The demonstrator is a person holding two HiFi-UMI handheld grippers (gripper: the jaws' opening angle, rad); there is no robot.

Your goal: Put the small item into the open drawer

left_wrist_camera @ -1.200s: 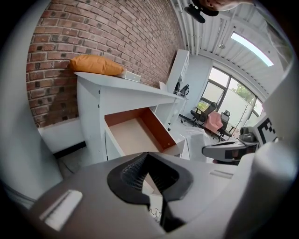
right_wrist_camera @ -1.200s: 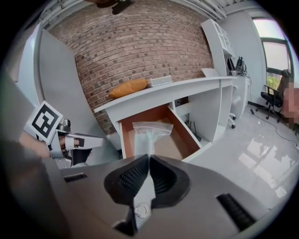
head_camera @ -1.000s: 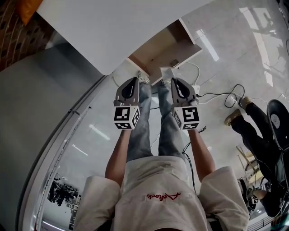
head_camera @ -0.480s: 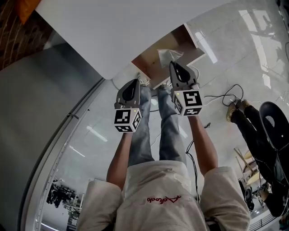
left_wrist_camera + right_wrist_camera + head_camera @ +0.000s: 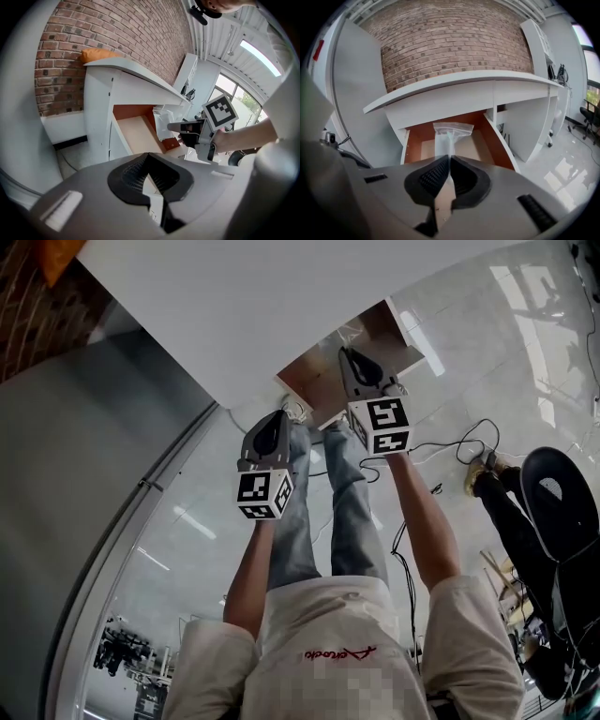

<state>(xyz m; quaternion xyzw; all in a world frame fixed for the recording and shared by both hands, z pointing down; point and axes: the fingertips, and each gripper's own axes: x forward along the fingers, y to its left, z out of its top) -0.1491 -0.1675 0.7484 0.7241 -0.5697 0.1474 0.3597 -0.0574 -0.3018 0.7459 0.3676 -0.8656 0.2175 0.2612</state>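
Since a second ago, the right gripper (image 5: 351, 357) has gone from level with the left gripper (image 5: 278, 418) up the frame to over the open drawer (image 5: 314, 382). Right jaws clenched on the near edge of a clear plastic bag (image 5: 448, 133). The bag is held above the drawer floor, not lying in it. Left jaws closed, nothing between them, mid-frame, short of the drawer. The white bench (image 5: 464, 79) overhangs the drawer.

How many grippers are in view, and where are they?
2. The right gripper, shut on a clear bag, reaches over the open drawer. The left gripper, shut and empty, hangs nearer the person, short of the drawer.
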